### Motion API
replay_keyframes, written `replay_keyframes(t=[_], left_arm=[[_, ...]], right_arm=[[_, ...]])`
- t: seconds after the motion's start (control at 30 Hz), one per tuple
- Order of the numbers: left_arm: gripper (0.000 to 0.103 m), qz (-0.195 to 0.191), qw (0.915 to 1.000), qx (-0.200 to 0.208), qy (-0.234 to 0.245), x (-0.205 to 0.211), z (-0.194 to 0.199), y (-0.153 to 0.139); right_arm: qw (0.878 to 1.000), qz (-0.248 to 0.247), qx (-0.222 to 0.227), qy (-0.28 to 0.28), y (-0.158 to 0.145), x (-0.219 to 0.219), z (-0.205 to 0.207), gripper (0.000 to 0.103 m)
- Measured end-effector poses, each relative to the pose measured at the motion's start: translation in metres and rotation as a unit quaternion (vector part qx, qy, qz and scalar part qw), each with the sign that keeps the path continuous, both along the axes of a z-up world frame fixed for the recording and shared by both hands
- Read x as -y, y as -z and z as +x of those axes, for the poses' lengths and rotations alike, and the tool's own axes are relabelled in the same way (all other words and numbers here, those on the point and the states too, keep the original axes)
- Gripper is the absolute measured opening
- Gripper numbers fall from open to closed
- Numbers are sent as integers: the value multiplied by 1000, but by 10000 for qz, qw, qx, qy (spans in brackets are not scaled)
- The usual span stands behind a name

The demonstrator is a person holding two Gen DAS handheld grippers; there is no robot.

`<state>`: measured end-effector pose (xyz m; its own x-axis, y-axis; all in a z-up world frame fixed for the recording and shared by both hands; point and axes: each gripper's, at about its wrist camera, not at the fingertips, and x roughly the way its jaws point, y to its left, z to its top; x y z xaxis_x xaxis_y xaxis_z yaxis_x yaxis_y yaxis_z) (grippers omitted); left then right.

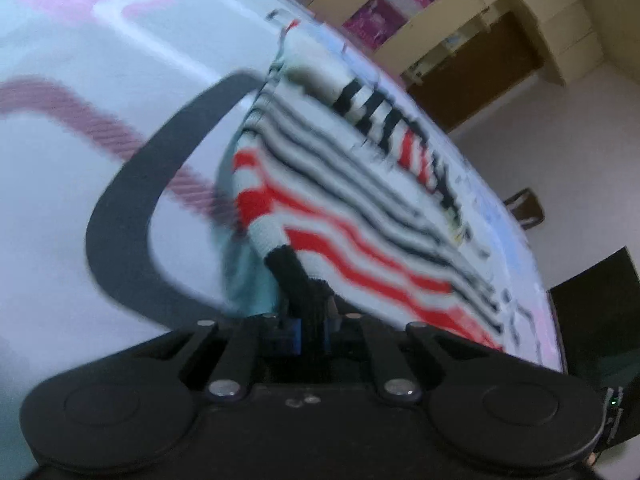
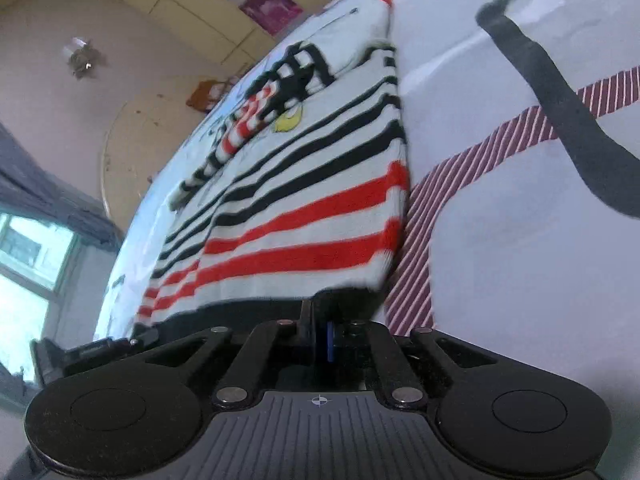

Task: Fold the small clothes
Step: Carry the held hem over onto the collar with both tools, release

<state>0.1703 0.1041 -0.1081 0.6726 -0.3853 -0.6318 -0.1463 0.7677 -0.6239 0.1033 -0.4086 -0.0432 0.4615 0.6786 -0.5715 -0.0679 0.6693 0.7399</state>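
A small knitted sweater (image 1: 340, 184) with white, black and red stripes and a black hem lies on a white printed sheet (image 1: 60, 280). My left gripper (image 1: 306, 320) is shut on the black hem at one bottom corner, and the cloth rises from the jaws. In the right wrist view the same sweater (image 2: 304, 200) spreads ahead. My right gripper (image 2: 322, 328) is shut on the black hem at the other bottom corner. The fingertips of both grippers are hidden by the cloth.
The sheet (image 2: 520, 280) has a black curved band (image 2: 560, 112) and a maroon striped band (image 2: 440, 200) printed on it. Beyond its edge are yellow wall cupboards (image 1: 520, 20), a chair (image 1: 526, 208), a round table (image 2: 136, 140) and a window (image 2: 28, 264).
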Motion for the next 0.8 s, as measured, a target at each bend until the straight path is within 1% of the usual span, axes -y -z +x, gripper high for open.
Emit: replay_keyframes(t=[0.03, 0.07, 0.13, 0.2, 0.3, 0.43, 0.5, 0.6, 0.73, 0.8], left_arm=[[8, -34, 9999, 119, 0, -2, 2, -8], [8, -100, 9996, 259, -4, -3, 6, -17], [9, -195, 9985, 517, -38, -8, 20, -34], [9, -448, 9956, 807, -139, -16, 40, -50], [9, -787, 9904, 1104, -275, -21, 83, -67], [8, -1007, 9862, 1296, -225, -23, 149, -82], [8, -942, 9873, 1270, -181, -22, 182, -85], [8, -834, 9914, 996, -133, -23, 230, -73], [8, -706, 9967, 402, -84, -26, 276, -33], [8, -745, 9970, 195, -117, -31, 287, -17]], right_arm=[[9996, 202, 142, 106, -8, 5, 4, 4], [9990, 304, 289, 172, -17, 8, 8, 4], [9975, 376, 521, 305, -36, 10, 23, 4], [9949, 483, 745, 472, -53, 12, 42, 4], [9909, 673, 895, 744, -74, 14, 80, 4], [9868, 781, 966, 1044, -93, 14, 138, 4], [9862, 733, 926, 1161, -99, 12, 165, 4], [9861, 749, 696, 1307, -92, 8, 210, 4], [9872, 750, 176, 1395, -57, 3, 259, 4], [9872, 752, -67, 1408, -38, 1, 276, 4]])
